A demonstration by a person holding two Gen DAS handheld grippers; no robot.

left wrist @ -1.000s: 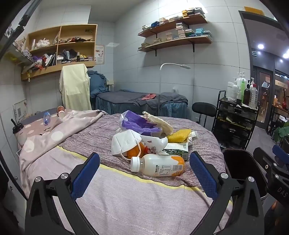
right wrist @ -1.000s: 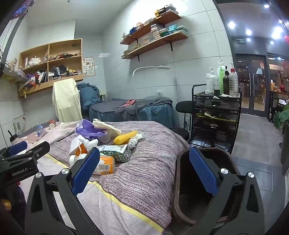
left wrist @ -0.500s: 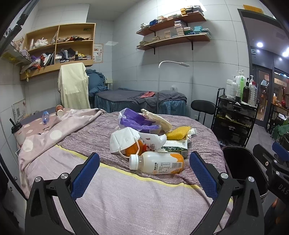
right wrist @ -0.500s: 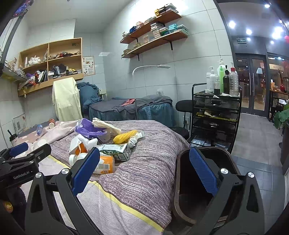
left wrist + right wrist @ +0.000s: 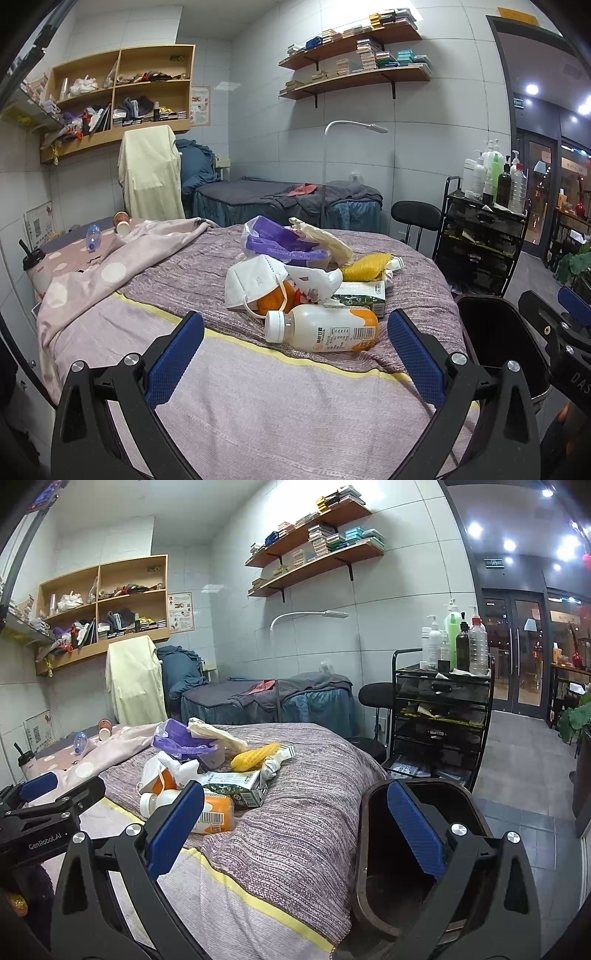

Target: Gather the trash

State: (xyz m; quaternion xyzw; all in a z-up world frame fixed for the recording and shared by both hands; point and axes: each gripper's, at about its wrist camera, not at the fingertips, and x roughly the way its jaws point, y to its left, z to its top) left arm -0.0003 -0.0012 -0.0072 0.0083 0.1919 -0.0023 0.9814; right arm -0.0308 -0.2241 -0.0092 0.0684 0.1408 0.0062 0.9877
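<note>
my left gripper (image 5: 295, 354) hung level over the near end of the bed (image 5: 258, 406), its blue pads wide apart and empty. my right gripper (image 5: 295, 827) was spread just as wide with nothing in it, one pad over the blanket and the other over the dark bin (image 5: 424, 849) beside the bed. the bottle (image 5: 321, 330) lay on its side just beyond my left pads, between them, cap to the left. behind it sat the carton (image 5: 364, 297), a white mask (image 5: 255, 282) over something orange i could not identify, a yellow wrapper (image 5: 364, 267) and a purple bag (image 5: 280, 243). from the right camera my own pad hid most of the bottle. the bin's bottom was too dark to read.
</note>
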